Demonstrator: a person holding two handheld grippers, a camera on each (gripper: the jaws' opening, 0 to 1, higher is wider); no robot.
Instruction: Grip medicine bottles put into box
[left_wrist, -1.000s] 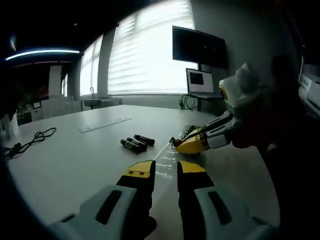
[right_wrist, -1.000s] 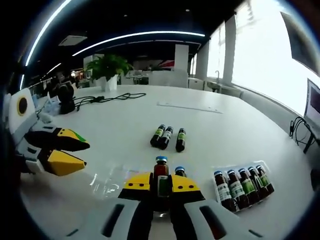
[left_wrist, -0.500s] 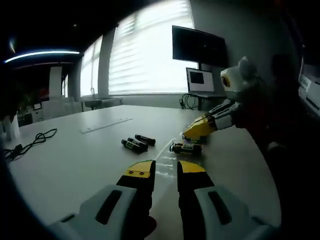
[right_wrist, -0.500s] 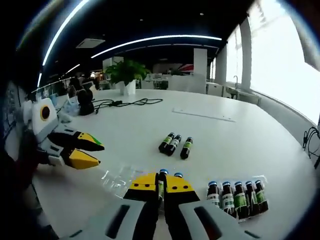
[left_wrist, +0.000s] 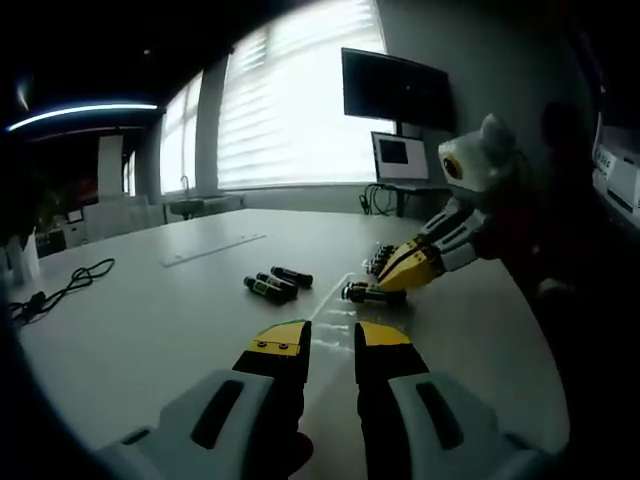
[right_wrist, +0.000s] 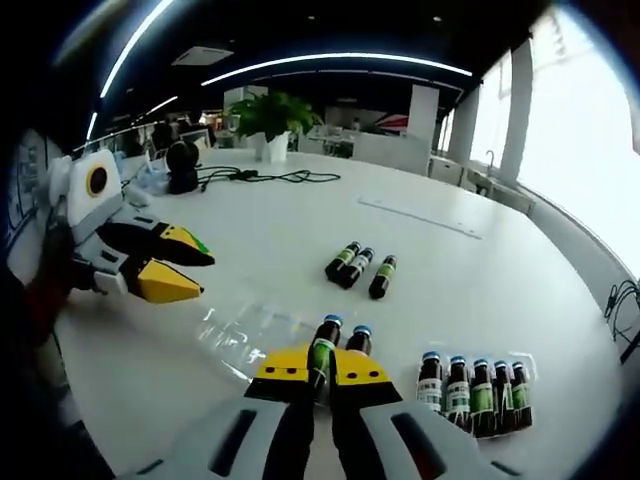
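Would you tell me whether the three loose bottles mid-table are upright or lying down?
Lying down: the three loose bottles rest on their sides, side by side on the table.

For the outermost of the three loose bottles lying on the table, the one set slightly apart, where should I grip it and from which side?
Take that bottle across the middle of its labelled body, coming down from above with the jaws straddling its width. It lies flat on the white table, so its round sides are exposed. A gap separates it from the other two bottles, leaving room for one jaw; the cap end looks too narrow for a sure hold.
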